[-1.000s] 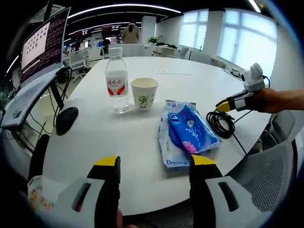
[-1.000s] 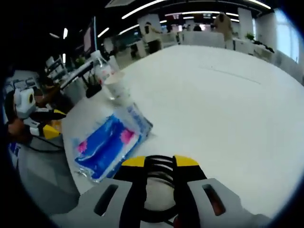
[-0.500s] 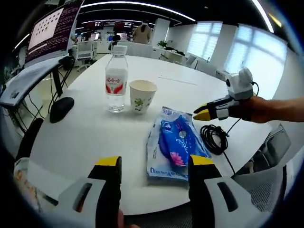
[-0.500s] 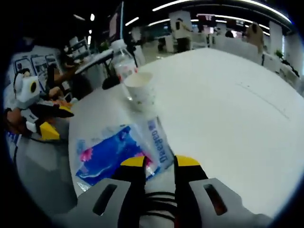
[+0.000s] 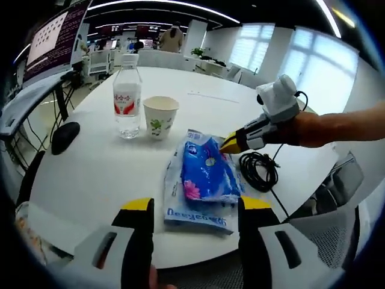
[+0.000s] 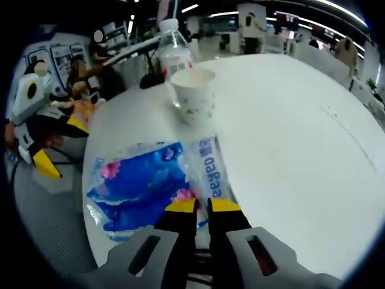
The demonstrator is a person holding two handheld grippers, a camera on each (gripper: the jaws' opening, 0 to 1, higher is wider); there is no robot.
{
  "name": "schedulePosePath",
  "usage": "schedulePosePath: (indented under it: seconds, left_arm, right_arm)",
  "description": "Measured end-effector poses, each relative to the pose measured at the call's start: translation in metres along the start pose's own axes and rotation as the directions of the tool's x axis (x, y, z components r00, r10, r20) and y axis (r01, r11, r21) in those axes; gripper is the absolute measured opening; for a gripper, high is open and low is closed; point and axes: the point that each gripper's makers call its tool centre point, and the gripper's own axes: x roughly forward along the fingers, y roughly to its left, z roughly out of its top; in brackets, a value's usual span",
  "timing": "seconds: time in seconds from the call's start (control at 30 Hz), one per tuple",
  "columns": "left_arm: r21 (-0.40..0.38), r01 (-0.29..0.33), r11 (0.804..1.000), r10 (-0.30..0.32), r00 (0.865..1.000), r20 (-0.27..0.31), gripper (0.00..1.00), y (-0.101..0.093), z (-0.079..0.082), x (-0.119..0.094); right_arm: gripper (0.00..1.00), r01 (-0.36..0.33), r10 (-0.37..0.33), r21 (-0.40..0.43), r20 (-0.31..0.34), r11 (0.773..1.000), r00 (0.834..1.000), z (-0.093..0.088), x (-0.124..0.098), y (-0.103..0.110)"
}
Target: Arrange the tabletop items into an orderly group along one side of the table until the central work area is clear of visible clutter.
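Yellow-tipped right gripper over tissue pack, jaws seemingly together | left gripper jaws apart

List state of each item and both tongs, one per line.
water bottle: upright, capped
paper cup: upright, open top
tissue pack: lying flat
black cable: coiled on table
left tongs: open, empty
right tongs: nearly shut, at the pack's edge

Round white table. On it in the left gripper view: water bottle at 10 o'clock, paper cup just beside it, blue tissue pack at centre, coiled black cable at 3 o'clock, black mouse at 9.
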Motion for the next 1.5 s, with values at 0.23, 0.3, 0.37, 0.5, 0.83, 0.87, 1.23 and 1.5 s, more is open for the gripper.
schedulePosePath:
  seconds: [0.23,0.3,0.37,0.5,0.83,0.87,1.23,1.5]
  left_arm:
    - [-0.017,-0.003,1.0,0.003,1.0,0.001,0.56,0.0,-0.003,0.0]
    - [-0.02,-0.005,1.0,0.005,1.0,0.003,0.56,0.0,-0.003,0.0]
    - [-0.022,-0.006,1.0,0.006,1.0,0.004,0.56,0.0,-0.002,0.0]
    - [-0.014,-0.004,1.0,0.004,1.0,0.005,0.56,-0.001,-0.001,0.0]
    - [-0.016,0.001,1.0,0.0,1.0,0.003,0.56,-0.002,-0.003,0.001]
    - [-0.016,0.0,1.0,0.0,1.0,0.004,0.56,-0.002,-0.003,0.001]
    - [-0.029,0.009,1.0,-0.009,1.0,0.006,0.55,-0.003,-0.004,0.001]
    - [-0.042,0.001,0.999,-0.001,1.0,0.018,0.56,0.0,-0.003,-0.002]
  right_arm:
    - [0.0,0.016,-0.017,0.035,0.028,0.999,0.999,-0.006,-0.014,-0.005]
    - [0.0,0.027,-0.029,0.054,0.038,0.998,0.999,-0.009,-0.02,-0.009]
    - [0.0,0.04,-0.044,0.087,0.053,0.995,0.998,-0.011,-0.026,-0.013]
    - [0.0,0.061,-0.073,0.151,0.077,0.987,0.994,-0.017,-0.038,-0.023]
    - [0.0,0.141,-0.184,0.3,0.121,0.944,0.976,-0.03,-0.071,-0.065]
    - [0.0,0.148,-0.195,0.313,0.122,0.938,0.973,-0.032,-0.074,-0.068]
    - [0.0,0.217,-0.319,0.46,0.155,0.861,0.935,-0.041,-0.107,-0.117]
    - [0.0,0.261,-0.404,0.561,0.146,0.786,0.903,-0.052,-0.124,-0.146]
